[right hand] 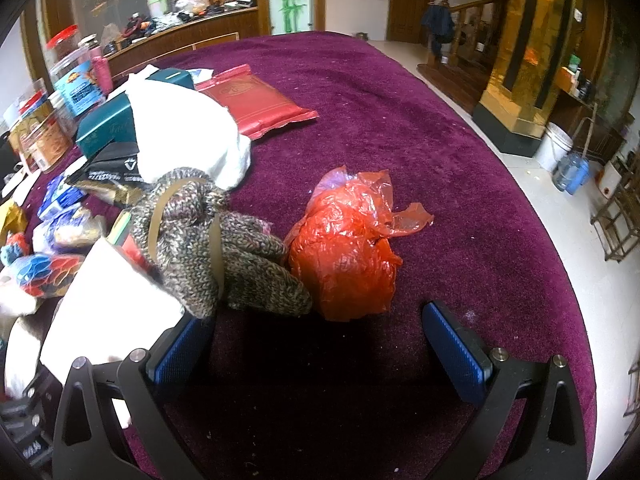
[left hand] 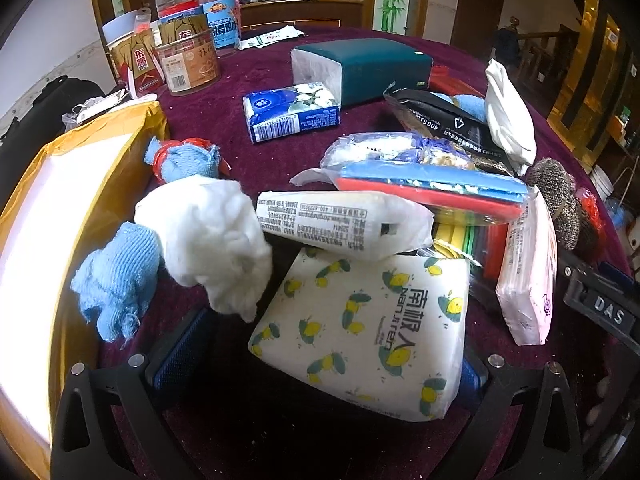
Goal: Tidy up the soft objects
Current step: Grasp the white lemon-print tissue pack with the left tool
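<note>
My left gripper point(left hand: 320, 364) has its jaws spread wide around the lemon-print tissue pack point(left hand: 360, 332), which lies flat on the purple tablecloth point(left hand: 264, 160) at 6 o'clock in the left wrist view; one blue pad shows on the left, the other is mostly hidden behind the pack's right edge, and I cannot tell whether either pad touches it. I judge this pack light and squashy, with a slick plastic wrap, so I would close across its short sides near the middle, firmly enough that the film does not slide. At 10 o'clock from it sits a tuft of white cotton wadding point(left hand: 208, 236), almost weightless and apt to tear or cling, best pinched deep in its bulk. A blue cloth point(left hand: 116, 280) lies at 9 o'clock, limp, by the yellow box point(left hand: 80, 184). My right gripper point(right hand: 320, 340) is open and empty over bare cloth. At 12 o'clock from it lies a crumpled red plastic bag point(right hand: 344, 244), light, slippery and crackly; I would grab a thick fold, not a loose flap. Touching it at 10 o'clock is a knitted bundle point(right hand: 212, 236) bound with a band, soft yet grippy, easiest to seize across its rolled body.
</note>
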